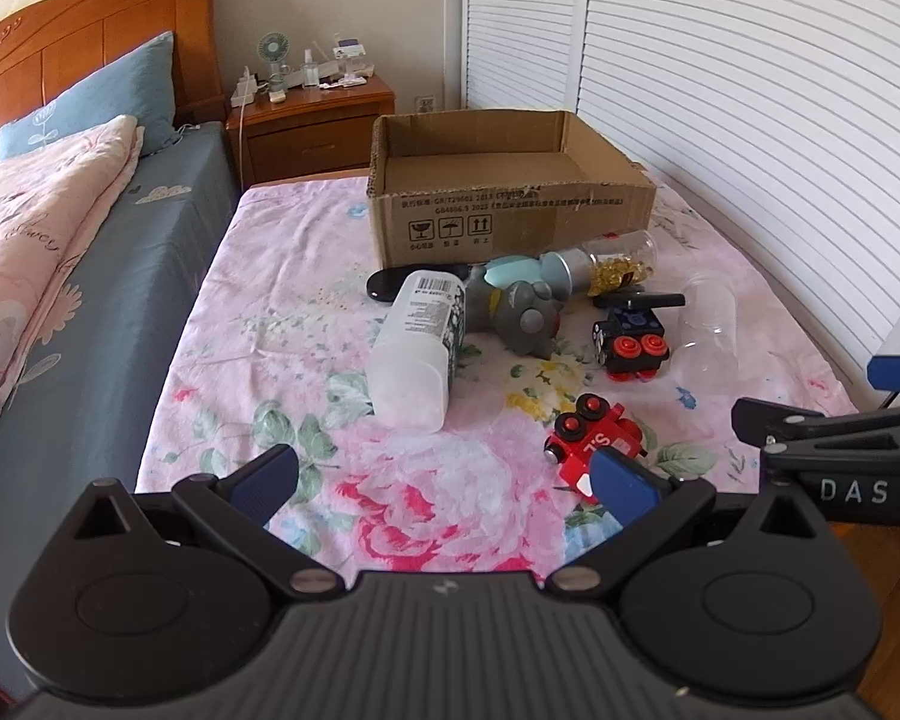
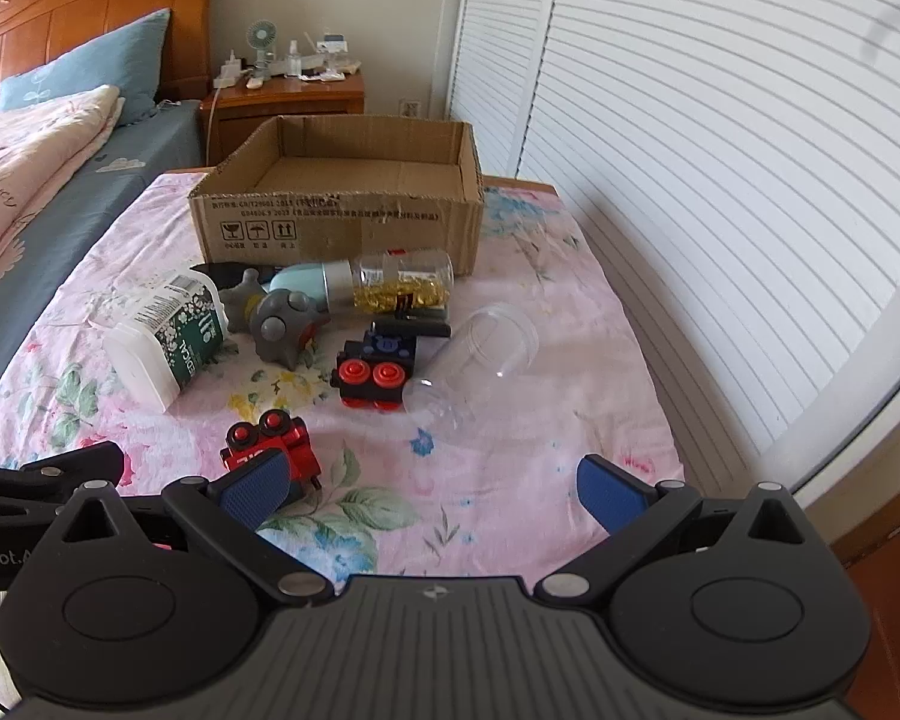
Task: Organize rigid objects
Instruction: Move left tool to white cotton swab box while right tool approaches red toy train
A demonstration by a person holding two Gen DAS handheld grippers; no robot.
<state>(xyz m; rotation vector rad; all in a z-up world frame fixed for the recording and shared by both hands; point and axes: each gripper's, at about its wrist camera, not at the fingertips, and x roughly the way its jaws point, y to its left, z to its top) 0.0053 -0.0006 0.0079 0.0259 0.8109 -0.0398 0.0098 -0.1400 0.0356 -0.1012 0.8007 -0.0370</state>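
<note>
Right now I hold both grippers spread wide over the floral sheet [image 1: 282, 312], gripping nothing. My left gripper [image 1: 444, 483] has the red train [image 1: 591, 441], marked "SL", just past its right fingertip; my right gripper [image 2: 432, 489] has it at its left fingertip. Ahead of the fingers lie a white bottle [image 2: 165, 339] reading "EDICAL", a black train [image 2: 378, 369], a clear cup [image 2: 486, 354], and a jar [image 2: 402, 285]. Beyond them stands the box [image 2: 342, 228], its print too small to read.
</note>
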